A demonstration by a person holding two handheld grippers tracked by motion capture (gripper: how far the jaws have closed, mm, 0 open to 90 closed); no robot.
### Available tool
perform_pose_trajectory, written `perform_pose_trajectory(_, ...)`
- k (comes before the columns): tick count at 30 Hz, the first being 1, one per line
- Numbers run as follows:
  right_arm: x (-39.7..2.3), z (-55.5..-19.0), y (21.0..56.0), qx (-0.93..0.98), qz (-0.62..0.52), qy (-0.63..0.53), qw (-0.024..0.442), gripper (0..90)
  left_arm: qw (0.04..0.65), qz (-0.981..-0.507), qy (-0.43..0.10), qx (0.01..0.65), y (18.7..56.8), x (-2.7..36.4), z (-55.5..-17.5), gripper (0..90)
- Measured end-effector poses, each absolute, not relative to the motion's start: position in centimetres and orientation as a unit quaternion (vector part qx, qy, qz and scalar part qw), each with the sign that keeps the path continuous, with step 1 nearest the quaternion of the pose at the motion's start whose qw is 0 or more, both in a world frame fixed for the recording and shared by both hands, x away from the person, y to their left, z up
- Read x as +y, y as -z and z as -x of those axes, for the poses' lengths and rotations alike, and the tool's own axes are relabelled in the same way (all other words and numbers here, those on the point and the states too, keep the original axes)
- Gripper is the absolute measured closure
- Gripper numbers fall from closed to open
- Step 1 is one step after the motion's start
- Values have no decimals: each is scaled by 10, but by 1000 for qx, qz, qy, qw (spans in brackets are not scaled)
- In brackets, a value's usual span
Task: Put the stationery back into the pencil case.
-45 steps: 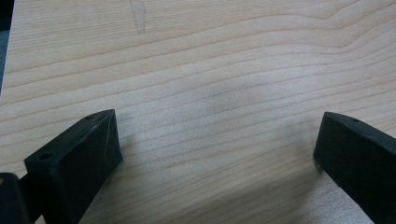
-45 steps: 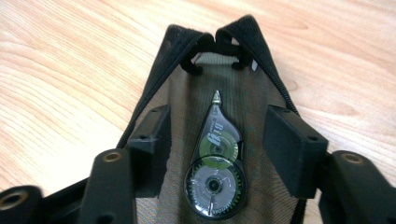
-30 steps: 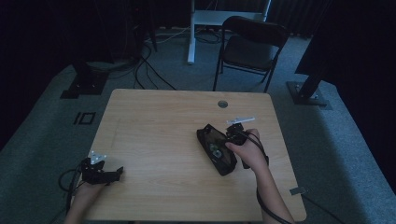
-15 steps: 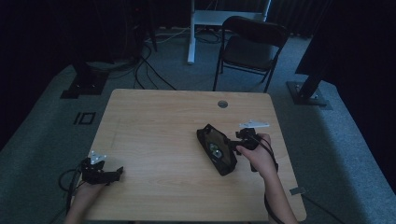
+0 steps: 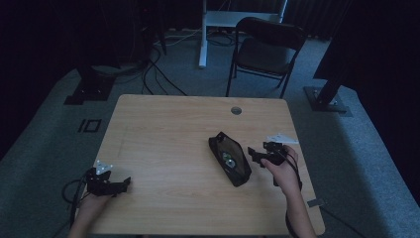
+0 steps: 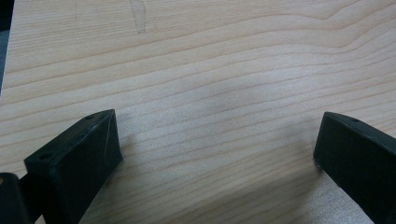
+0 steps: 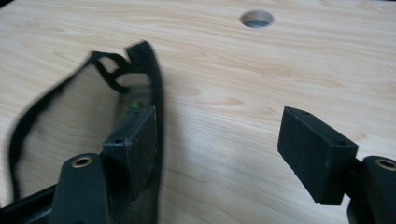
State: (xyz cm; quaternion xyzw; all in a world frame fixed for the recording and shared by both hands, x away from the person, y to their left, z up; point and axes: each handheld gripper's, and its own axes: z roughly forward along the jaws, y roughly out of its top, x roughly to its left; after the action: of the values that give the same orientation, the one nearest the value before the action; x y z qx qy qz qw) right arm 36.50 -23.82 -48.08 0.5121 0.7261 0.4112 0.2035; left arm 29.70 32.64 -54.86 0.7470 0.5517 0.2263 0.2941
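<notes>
Light wood table (image 5: 163,148) with visible grain, round cable hole (image 5: 236,110) near its far edge; grey carpet around it, dark curtains behind; folding chair (image 5: 265,47) beyond the far edge, white desk leg (image 5: 202,34) left of the chair, cables on the floor (image 5: 153,74), black stand bases (image 5: 89,91) either side of the table.

Black pouch (image 5: 229,157) lies flat on the table, right of centre, nearer than the cable hole, its mouth gaping; something green and pale inside, too small to identify.

Right gripper (image 5: 257,154) just right of the pouch, hand (image 5: 282,168) behind it; jaws have just been opening; they stand well apart, released, bare wood between them. Left gripper (image 5: 121,184) far left of the pouch, near the table's front-left corner, jaws parted, nothing in them.

Right gripper view: the pouch (image 7: 140,93) rim sits blurred at the outer side of one jaw, contact unclear; a green speck shows inside; the cable hole (image 7: 256,18) is ahead. High view lacks that detail but gives the room. Left gripper view: bare grain (image 6: 210,93) between wide jaws.
</notes>
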Motion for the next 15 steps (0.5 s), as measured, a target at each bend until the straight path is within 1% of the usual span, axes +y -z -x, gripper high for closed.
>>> perform_pose_trajectory(4, -249, -362, 493, 722, -526, -401, 202, 270, 294, -747, -226, 552, 549, 326, -297, 7)
perform_pose_trajectory(15, -270, -352, 520, 706, -562, -380, 203, 288, 294, -747, -227, 552, 549, 326, -297, 7)
